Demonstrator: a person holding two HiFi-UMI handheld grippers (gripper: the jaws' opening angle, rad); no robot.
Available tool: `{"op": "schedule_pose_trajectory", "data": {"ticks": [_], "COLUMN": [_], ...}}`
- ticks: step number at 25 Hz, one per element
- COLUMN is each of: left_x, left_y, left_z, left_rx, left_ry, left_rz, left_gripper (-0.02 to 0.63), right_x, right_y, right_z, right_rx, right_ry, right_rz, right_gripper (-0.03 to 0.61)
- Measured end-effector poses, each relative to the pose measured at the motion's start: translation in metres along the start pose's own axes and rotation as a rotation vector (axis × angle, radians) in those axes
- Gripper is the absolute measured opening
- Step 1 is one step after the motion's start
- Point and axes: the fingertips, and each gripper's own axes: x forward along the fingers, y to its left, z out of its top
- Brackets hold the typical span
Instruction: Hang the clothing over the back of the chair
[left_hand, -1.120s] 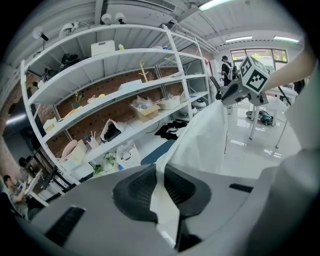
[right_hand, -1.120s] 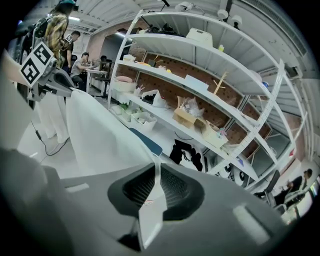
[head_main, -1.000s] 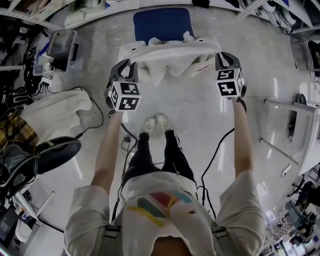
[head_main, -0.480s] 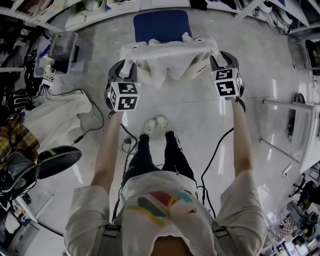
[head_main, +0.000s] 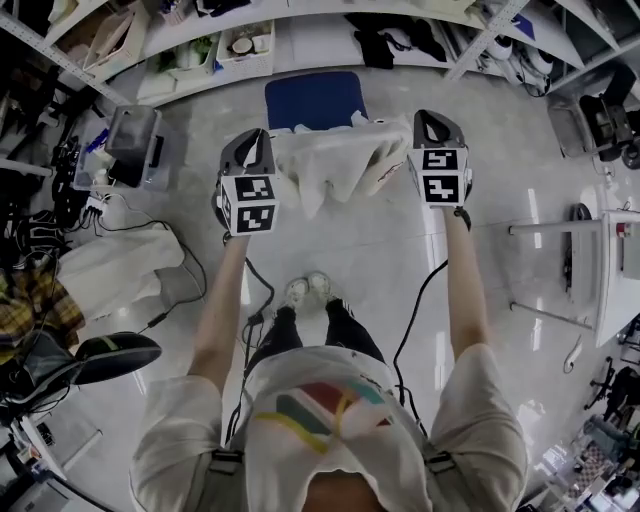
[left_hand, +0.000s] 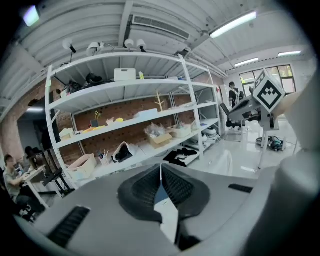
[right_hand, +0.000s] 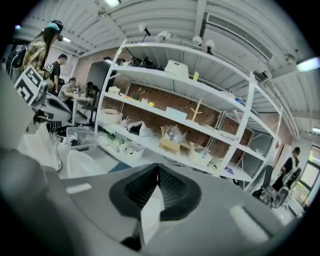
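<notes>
Sagging, crumpled white clothing (head_main: 325, 165) between left tongs (head_main: 262, 142) and right tongs (head_main: 424, 124), both just closed on it.

In the head view the white clothing (head_main: 330, 160) hid the near edge of the blue chair (head_main: 315, 98), so we could not make out its back. Items on the shelves (left_hand: 135, 121) were too small to tell.

Soft, creased white cloth garment (head_main: 330, 165), glossy smooth pale floor (head_main: 380, 250), matt blue chair (head_main: 315, 98)

Head view steeply downward; left hand-held gripper (left_hand: 161, 169) and right hand-held gripper (right_hand: 157, 171) views along jaws, both toward shelving (left_hand: 130, 121).
</notes>
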Motion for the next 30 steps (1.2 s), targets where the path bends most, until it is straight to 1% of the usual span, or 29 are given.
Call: {"op": "schedule_pose_trajectory", "data": {"ticks": [3,5,8,10,12,14,17,20,24,26,28,30], "left_x": [-0.020,-0.039,-0.076,-0.098,-0.116,-0.134,-0.162,-0.180,-0.190,-0.192,-0.193,-0.195], "left_y": [0.007,0.002,-0.008,-0.011,-0.010,-0.006,0.002,0.006,0.003,0.001,0.000,0.001], "left_z": [0.044,0.068,0.091,0.102,0.112,0.120,0.125,0.121,0.111,0.110,0.111,0.113], "left_rx": [-0.051,-0.073,-0.049,-0.028,-0.008,0.000,-0.024,-0.045,-0.036,-0.041,-0.045,-0.046], "left_ry": [-0.099,-0.160,-0.240,-0.289,-0.326,-0.356,-0.385,-0.400,-0.400,-0.404,-0.407,-0.412], "left_rz": [0.012,-0.001,-0.010,-0.007,0.005,0.028,0.050,0.064,0.059,0.052,0.043,0.037], "left_gripper": [0.017,0.015,0.015,0.015,0.015,0.015,0.015,0.015,0.015,0.015,0.015,0.015], "right_x": [-0.027,-0.054,-0.102,-0.130,-0.151,-0.168,-0.187,-0.200,-0.208,-0.209,-0.208,-0.208], "right_y": [-0.006,-0.008,0.008,0.027,0.049,0.068,0.088,0.099,0.125,0.136,0.142,0.145], "right_z": [0.043,0.070,0.106,0.124,0.134,0.137,0.135,0.134,0.133,0.133,0.134,0.134], "right_rx": [0.052,0.085,0.110,0.096,0.076,0.074,0.115,0.144,0.143,0.125,0.100,0.111], "right_ry": [-0.112,-0.201,-0.325,-0.366,-0.388,-0.399,-0.409,-0.430,-0.436,-0.428,-0.416,-0.408], "right_rz": [-0.060,-0.107,-0.144,-0.160,-0.157,-0.135,-0.099,-0.078,-0.024,0.004,0.007,0.000], "right_gripper": [0.006,0.006,0.006,0.006,0.006,0.006,0.006,0.006,0.006,0.006,0.005,0.005]}}
